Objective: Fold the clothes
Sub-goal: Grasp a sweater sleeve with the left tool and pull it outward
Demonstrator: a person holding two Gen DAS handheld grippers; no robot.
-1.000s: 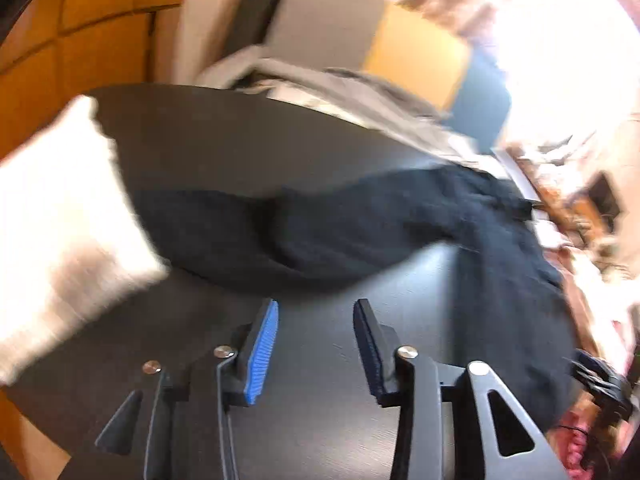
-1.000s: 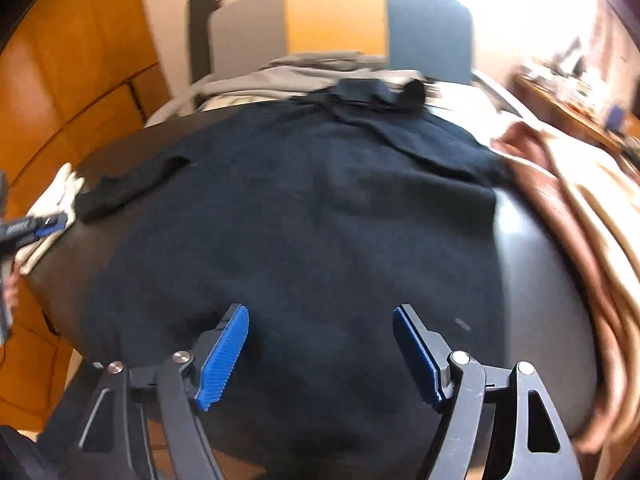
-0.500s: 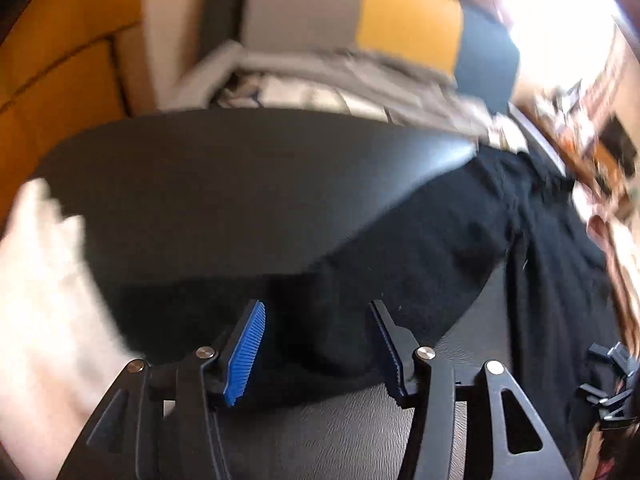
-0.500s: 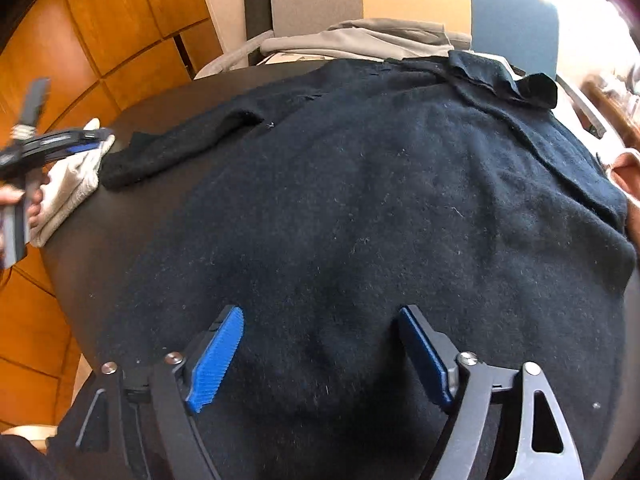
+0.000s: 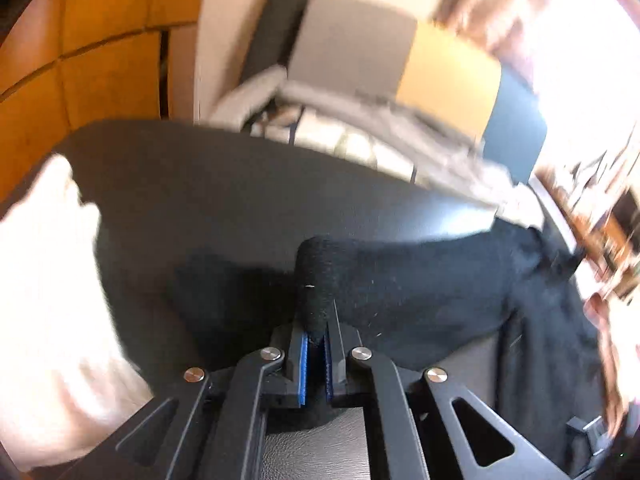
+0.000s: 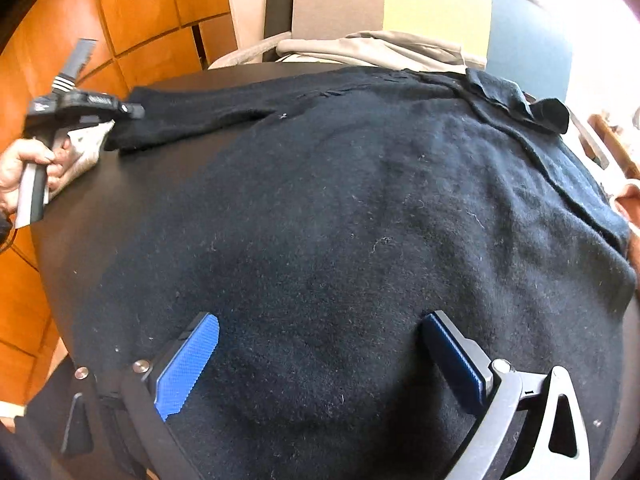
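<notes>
Left wrist view: left gripper [image 5: 316,344] jaws closed on the sleeve [image 5: 316,280] end, which protrudes ahead of them. Right wrist view: right gripper [image 6: 320,356] jaws wide apart, empty, above the sweater [image 6: 360,220] lying flat on the table [image 6: 72,240]. Body unfolded; sleeve fold judged pending.

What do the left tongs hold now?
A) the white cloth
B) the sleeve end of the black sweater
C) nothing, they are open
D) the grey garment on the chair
B: the left tongs are shut on the cuff of the sweater's sleeve.
</notes>
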